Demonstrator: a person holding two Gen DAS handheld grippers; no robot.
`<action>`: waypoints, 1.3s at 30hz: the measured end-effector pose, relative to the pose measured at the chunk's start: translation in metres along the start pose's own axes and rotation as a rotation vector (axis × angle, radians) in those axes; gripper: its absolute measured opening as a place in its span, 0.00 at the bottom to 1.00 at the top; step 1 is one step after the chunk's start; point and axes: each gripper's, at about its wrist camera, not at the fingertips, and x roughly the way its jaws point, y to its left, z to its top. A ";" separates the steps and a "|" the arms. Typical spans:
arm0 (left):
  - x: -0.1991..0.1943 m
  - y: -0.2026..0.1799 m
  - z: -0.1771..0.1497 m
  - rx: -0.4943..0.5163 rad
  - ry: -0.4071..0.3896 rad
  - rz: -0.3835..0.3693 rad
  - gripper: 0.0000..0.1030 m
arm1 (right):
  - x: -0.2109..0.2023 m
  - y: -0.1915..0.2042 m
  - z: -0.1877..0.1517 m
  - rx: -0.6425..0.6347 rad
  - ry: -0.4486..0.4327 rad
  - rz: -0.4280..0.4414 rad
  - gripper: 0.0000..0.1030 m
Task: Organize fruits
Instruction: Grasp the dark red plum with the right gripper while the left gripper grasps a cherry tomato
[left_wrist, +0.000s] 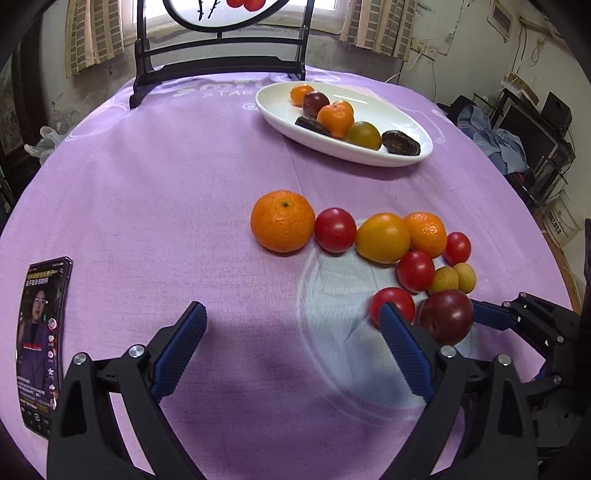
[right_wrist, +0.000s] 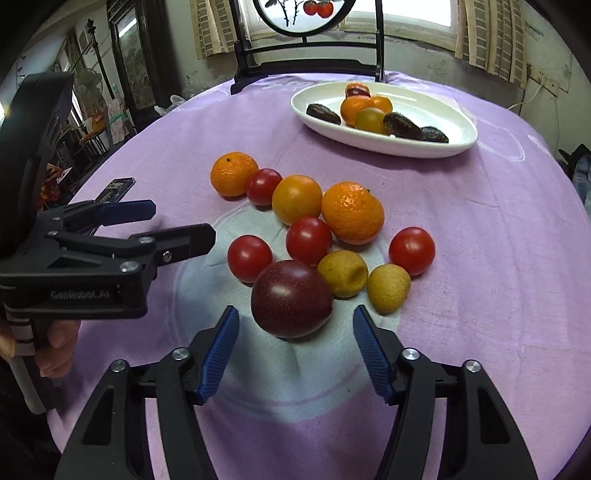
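A dark red plum lies on the purple cloth just ahead of my open right gripper, whose blue fingers flank it without touching. Behind the plum lie several red tomatoes, two yellow fruits, two mandarins and an orange tomato. A white oval plate at the back holds mandarins, a plum and dark dates. My left gripper is open and empty over bare cloth, left of the plum. The right gripper's fingers show beside that plum.
A phone with a lit screen lies at the table's left edge. A black chair stands behind the table. The left gripper and the hand holding it show at the left in the right wrist view.
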 end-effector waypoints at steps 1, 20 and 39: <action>0.002 0.002 0.000 -0.006 0.005 0.000 0.90 | 0.001 0.000 0.001 0.004 -0.002 -0.004 0.59; 0.009 -0.017 -0.007 0.040 0.048 -0.030 0.90 | -0.020 -0.024 -0.004 0.101 -0.074 -0.018 0.39; 0.024 -0.070 0.003 0.179 0.093 0.088 0.72 | -0.047 -0.060 -0.015 0.194 -0.169 0.008 0.39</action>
